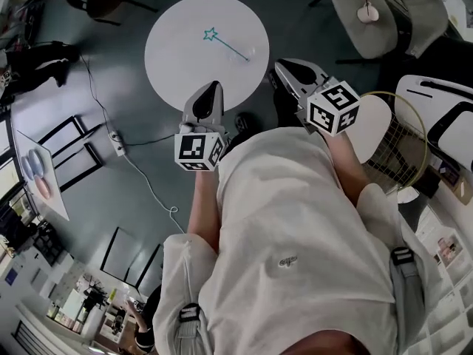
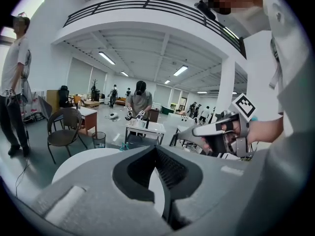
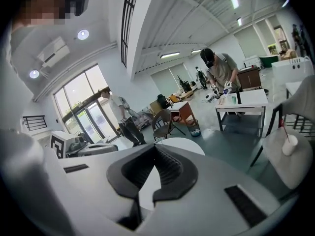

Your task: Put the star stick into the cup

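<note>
A teal star stick [image 1: 225,43] lies flat on the round white table [image 1: 185,50], its star end toward the far left. A clear cup [image 1: 249,55] stands at the stick's other end, faint against the tabletop. My left gripper [image 1: 211,89] hovers over the table's near edge, shut with nothing in it. My right gripper [image 1: 283,68] is just off the table's right edge, also shut and empty. In the left gripper view the jaws of the left gripper [image 2: 156,147] meet over the table [image 2: 74,163]. In the right gripper view the right gripper [image 3: 154,146] points toward the table [image 3: 184,144].
A white chair [image 1: 377,28] at the top right holds a small cup with a red star stick [image 1: 367,12]. A wire basket [image 1: 399,146] stands to the right. A white cable [image 1: 144,172] and a power strip [image 1: 117,143] lie on the floor to the left. People stand at desks farther off.
</note>
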Demonstrator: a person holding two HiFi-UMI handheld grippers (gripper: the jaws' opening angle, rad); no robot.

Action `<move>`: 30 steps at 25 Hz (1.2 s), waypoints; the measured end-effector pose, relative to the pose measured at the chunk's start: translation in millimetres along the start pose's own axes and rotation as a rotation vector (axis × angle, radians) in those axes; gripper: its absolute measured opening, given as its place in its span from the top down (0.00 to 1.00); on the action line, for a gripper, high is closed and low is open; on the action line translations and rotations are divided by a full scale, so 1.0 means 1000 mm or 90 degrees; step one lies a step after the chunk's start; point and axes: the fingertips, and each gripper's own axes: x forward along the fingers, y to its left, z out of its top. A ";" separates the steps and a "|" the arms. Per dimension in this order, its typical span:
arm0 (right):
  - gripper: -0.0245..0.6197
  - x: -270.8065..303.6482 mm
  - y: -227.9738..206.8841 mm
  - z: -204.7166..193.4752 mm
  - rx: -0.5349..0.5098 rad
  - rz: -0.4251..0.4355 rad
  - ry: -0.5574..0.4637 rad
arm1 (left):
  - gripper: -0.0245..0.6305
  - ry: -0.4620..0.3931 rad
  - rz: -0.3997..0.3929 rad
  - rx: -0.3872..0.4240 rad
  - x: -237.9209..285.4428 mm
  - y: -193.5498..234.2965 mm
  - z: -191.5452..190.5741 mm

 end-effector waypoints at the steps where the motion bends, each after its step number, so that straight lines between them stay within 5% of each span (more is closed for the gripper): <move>1: 0.95 -0.002 0.012 -0.004 -0.002 -0.010 -0.002 | 0.95 -0.003 -0.007 0.001 -0.011 0.004 -0.003; 16: 0.95 -0.044 0.145 -0.067 -0.032 -0.131 -0.045 | 0.95 -0.024 -0.110 -0.004 -0.132 0.027 -0.057; 30: 0.95 -0.096 0.184 -0.065 -0.066 -0.129 -0.096 | 0.95 -0.064 -0.124 0.015 -0.170 0.010 -0.041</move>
